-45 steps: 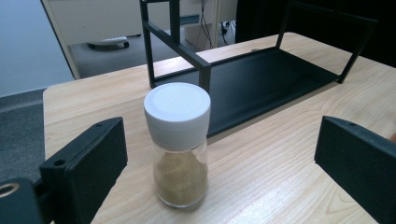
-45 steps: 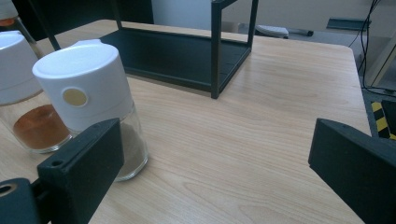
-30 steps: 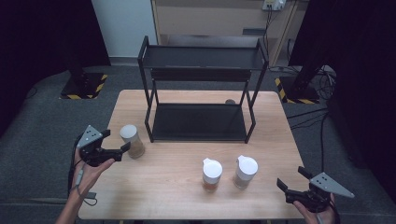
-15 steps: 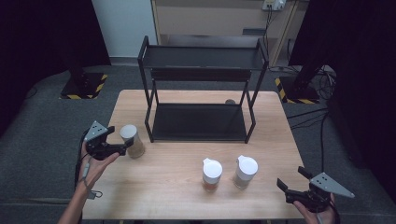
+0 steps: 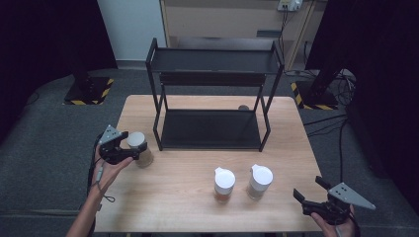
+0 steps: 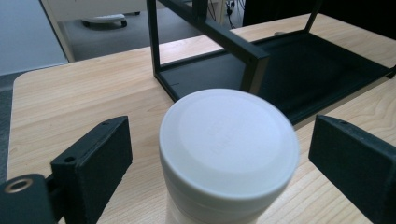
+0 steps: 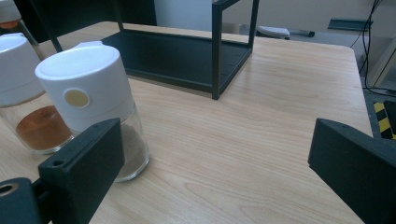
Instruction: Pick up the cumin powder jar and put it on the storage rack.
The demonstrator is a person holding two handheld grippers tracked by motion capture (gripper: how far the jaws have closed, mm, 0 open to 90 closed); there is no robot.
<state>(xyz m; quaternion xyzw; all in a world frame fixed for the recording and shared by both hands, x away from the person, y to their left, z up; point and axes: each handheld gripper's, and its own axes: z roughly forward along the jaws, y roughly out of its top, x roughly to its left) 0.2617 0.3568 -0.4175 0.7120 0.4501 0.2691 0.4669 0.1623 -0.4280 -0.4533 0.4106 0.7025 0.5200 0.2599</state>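
A rack (image 5: 212, 98) stands at the table's (image 5: 178, 207) rear centre. One jar (image 5: 140, 148) sits near the left edge, just beside the rack's front left leg. Two jars (image 5: 224, 184) (image 5: 260, 181) stand side by side near the front edge, right of centre.

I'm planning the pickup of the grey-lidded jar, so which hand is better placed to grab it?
Left. The left gripper already has its fingers either side of the grey-lidded jar, closing in but not yet touching. The right gripper sits at the table's far corner.

High view overhead, facing forward; tool views close, sharing rack (image 5: 212, 98).
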